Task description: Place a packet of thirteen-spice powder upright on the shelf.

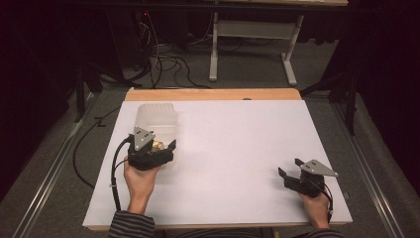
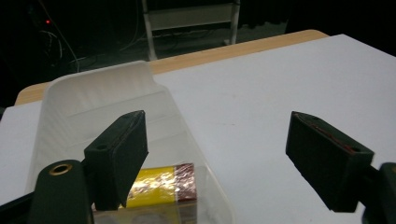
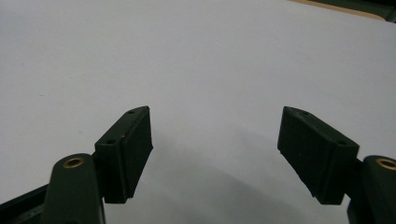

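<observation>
A translucent plastic container (image 1: 157, 116) stands at the left of the white table top (image 1: 237, 148). In the left gripper view the container (image 2: 102, 93) holds a yellow and copper foil packet (image 2: 161, 183); the packet (image 1: 158, 145) also glints in the high view. My left gripper (image 1: 154, 141) hovers over the container's near end, open. One of its jaws is above the inside and the other is out over the table, so the container's side wall lies between them untouched (image 2: 217, 126). My right gripper (image 1: 289, 166) rests open at the right front of the table with nothing between its jaws (image 3: 215, 119).
A strip of wooden table edge (image 1: 213, 94) runs behind the white top. Beyond it a grey desk frame (image 1: 252, 29) stands on the dark floor, with loose cables (image 1: 163, 62) nearby. Bare white surface spans the space between the two grippers.
</observation>
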`<state>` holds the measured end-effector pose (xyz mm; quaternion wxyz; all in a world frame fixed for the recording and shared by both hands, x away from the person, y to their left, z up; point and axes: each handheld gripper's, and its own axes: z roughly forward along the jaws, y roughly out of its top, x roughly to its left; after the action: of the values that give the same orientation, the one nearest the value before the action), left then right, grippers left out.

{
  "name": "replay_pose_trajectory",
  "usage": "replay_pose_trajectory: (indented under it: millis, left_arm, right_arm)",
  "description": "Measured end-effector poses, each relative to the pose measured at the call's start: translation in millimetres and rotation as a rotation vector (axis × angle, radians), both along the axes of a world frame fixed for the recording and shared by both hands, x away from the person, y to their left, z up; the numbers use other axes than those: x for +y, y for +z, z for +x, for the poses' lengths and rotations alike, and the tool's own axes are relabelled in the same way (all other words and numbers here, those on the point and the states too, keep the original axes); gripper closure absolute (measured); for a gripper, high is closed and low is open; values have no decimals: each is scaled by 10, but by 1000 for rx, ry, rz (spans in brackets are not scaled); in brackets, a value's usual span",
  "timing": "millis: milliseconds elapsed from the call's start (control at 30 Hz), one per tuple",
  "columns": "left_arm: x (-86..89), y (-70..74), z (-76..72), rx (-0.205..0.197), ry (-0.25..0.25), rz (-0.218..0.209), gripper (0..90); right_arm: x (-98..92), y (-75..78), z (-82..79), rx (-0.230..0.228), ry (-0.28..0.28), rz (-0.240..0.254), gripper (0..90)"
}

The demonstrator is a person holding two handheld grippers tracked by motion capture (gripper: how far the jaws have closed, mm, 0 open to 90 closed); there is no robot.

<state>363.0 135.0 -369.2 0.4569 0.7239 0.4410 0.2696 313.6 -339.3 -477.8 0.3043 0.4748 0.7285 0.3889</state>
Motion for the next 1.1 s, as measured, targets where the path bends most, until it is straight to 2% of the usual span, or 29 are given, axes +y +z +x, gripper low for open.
replay_pose_trajectory:
  millis: [400, 600, 833, 1100]
  left_arm:
    - [-207, -27, -43, 12, -73, 1, 224]
    - [-338, -50, -56, 14, -101, 19, 226]
    - [-492, -90, -67, 33, -149, 17, 226]
    - [-591, -120, -84, 44, -179, 6, 227]
  right_arm:
    - [0, 0, -1, -1, 0, 1, 265]
    - [0, 0, 0, 0, 0, 0, 265]
    - [0, 1, -6, -6, 1, 1, 265]
    - [-4, 1, -7, -7, 0, 9, 265]
